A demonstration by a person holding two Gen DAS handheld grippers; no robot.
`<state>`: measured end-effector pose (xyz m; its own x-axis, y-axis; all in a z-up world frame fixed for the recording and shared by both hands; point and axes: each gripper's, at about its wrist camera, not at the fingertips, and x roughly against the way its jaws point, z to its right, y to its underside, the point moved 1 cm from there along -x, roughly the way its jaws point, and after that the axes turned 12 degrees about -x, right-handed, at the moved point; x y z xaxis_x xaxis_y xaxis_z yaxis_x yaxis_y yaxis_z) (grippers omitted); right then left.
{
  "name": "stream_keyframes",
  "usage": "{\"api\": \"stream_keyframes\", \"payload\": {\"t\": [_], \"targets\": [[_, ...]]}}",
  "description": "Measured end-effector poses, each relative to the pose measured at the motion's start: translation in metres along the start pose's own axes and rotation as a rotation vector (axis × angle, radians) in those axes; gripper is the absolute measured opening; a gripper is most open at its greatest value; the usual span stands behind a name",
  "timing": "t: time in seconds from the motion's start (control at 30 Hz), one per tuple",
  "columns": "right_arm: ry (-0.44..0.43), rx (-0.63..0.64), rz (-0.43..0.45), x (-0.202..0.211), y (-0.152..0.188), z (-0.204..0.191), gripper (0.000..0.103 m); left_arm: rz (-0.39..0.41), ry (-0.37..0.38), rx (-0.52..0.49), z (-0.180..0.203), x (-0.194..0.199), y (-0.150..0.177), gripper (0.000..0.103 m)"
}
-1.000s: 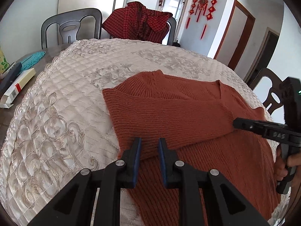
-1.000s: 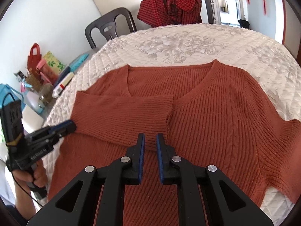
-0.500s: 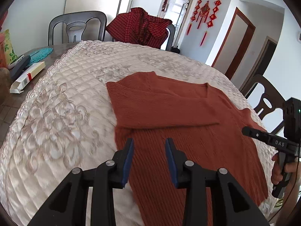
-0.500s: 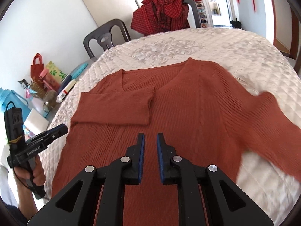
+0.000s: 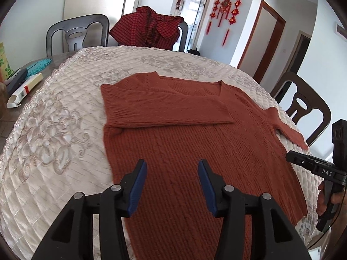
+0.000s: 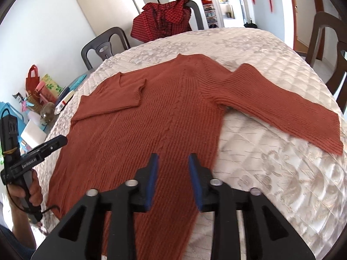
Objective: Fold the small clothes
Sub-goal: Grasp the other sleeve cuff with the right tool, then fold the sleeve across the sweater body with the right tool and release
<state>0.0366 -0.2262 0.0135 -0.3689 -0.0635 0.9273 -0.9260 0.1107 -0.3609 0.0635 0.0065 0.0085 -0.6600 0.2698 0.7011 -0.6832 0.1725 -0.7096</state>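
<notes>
A rust-red knit sweater (image 5: 184, 134) lies flat on the quilted cream table cover (image 5: 54, 117). Its left sleeve (image 5: 164, 106) is folded across the chest. The other sleeve (image 6: 275, 106) stretches out to the right over the cover. My left gripper (image 5: 172, 171) hovers above the sweater's lower body, its jaws opening with nothing between them. Over the sweater's lower right edge, my right gripper (image 6: 173, 164) is also opening and holds nothing. Each gripper appears in the other's view, held by a hand: the right gripper (image 5: 303, 162) and the left gripper (image 6: 49, 145).
A red checked garment (image 5: 149, 30) hangs over a chair (image 5: 78, 34) at the far side. Dark chairs (image 5: 303, 106) stand to the right. Boxes, a bag (image 6: 32, 78) and small items (image 5: 23, 88) crowd the table's left end beside the cover.
Both grippers went from nearly shut to open and drew back toward the sweater's hem. The right gripper swung to the right, bringing the outstretched sleeve into its view.
</notes>
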Motion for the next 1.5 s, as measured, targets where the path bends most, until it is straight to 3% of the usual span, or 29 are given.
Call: {"api": "stream_keyframes", "payload": {"t": [0.33,0.6,0.77,1.03,1.1,1.2,1.27,1.4,1.5], "targets": [[0.057,-0.123,0.062,0.012,-0.012,0.040,0.042,-0.024,-0.015,0.003,0.001,-0.011,0.000,0.053],[0.187,-0.403,0.134,0.038,-0.017,0.113,0.042,-0.036,-0.011,0.009,0.001,-0.018,0.001,0.053],[0.172,-0.545,0.203,0.049,-0.017,0.138,0.042,-0.041,0.003,0.013,0.000,-0.022,0.003,0.056],[0.121,-0.671,0.295,0.045,-0.032,0.161,0.038,-0.037,0.016,0.022,-0.001,-0.022,0.004,0.058],[0.146,-0.678,0.309,0.043,-0.037,0.163,0.012,-0.037,0.019,0.025,-0.001,-0.022,0.004,0.058],[0.121,-0.669,0.318,0.042,-0.047,0.161,0.011,-0.037,0.021,0.023,-0.001,-0.022,0.003,0.059],[0.095,-0.599,0.350,0.049,-0.058,0.142,0.010,-0.037,0.024,0.024,-0.001,-0.023,0.003,0.060],[-0.023,-0.414,0.334,0.048,-0.075,0.081,0.011,-0.038,0.026,0.021,0.000,-0.024,0.002,0.062],[-0.126,-0.264,0.272,0.035,-0.078,0.027,0.011,-0.039,0.026,0.019,0.000,-0.024,0.003,0.063]]}}
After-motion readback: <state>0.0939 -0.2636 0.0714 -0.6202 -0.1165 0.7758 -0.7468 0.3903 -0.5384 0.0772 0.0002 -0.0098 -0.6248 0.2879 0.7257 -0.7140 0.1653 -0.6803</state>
